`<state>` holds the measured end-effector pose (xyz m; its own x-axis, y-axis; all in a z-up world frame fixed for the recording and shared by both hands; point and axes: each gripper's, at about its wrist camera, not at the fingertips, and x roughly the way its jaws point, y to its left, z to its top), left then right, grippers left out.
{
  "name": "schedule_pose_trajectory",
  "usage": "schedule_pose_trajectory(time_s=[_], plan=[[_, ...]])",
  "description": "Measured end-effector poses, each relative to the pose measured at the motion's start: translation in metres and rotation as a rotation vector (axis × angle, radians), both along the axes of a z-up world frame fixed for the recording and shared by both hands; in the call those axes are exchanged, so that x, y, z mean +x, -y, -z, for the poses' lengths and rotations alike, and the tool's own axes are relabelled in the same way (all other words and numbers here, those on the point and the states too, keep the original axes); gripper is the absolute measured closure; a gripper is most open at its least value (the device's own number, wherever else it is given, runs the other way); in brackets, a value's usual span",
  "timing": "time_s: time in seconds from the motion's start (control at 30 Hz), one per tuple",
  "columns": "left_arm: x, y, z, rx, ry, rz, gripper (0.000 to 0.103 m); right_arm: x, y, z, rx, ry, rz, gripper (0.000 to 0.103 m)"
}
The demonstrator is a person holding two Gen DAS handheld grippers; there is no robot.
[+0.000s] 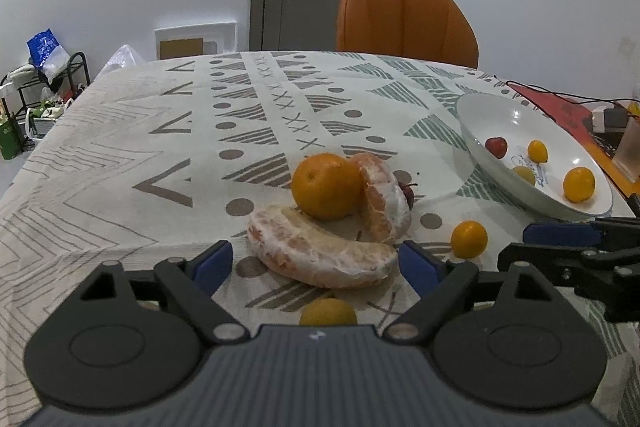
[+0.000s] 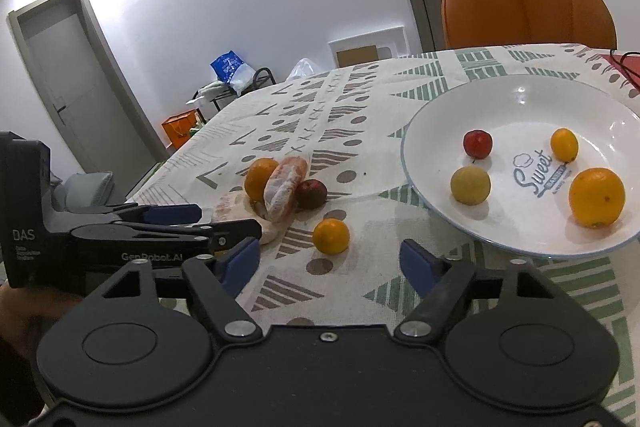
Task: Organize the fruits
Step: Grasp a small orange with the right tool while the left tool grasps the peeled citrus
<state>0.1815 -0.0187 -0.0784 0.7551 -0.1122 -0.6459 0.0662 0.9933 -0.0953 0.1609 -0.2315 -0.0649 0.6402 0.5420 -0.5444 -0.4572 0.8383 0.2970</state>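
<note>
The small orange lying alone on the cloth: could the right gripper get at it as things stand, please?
Probably yes: the right gripper is open and empty, the small orange lies just ahead of it, apart from the other fruit, nothing between.

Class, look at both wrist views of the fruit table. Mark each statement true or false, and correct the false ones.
1. The white plate holds four fruits. True.
2. The whole orange lies in the plate. False: it rests on the tablecloth, against the peeled segments.
3. The right gripper grips the small orange fruit. False: its jaws stand apart and hold nothing, with the fruit just beyond them.
4. The left gripper stands open at the near peeled segment. True.
5. A green chair stands behind the table. False: the chair is orange.
</note>
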Motion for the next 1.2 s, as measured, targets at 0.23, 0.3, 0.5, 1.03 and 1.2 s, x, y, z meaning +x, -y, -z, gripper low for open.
schedule_pose_trajectory(time_s=[0.23,0.3,0.5,1.03,1.2], plan=[[0.007,0.001,0.002,0.003,0.014,0.005,0.014,0.009,-0.002,0.005,-0.002,-0.026,0.013,0.044],[0.010,0.001,0.003,0.005,0.017,0.001,0.014,0.012,-0.004,0.007,-0.004,-0.033,0.015,0.046],[0.015,-0.001,0.003,-0.002,0.027,-0.002,0.017,0.015,-0.007,0.007,-0.009,-0.031,0.013,0.047],[-0.002,-0.013,-0.013,-0.023,0.062,-0.058,0.018,0.022,-0.020,0.012,-0.019,-0.040,-0.001,0.079],[-0.008,-0.009,-0.022,-0.028,0.082,-0.053,0.018,0.017,-0.019,0.010,-0.012,-0.033,-0.010,0.080]])
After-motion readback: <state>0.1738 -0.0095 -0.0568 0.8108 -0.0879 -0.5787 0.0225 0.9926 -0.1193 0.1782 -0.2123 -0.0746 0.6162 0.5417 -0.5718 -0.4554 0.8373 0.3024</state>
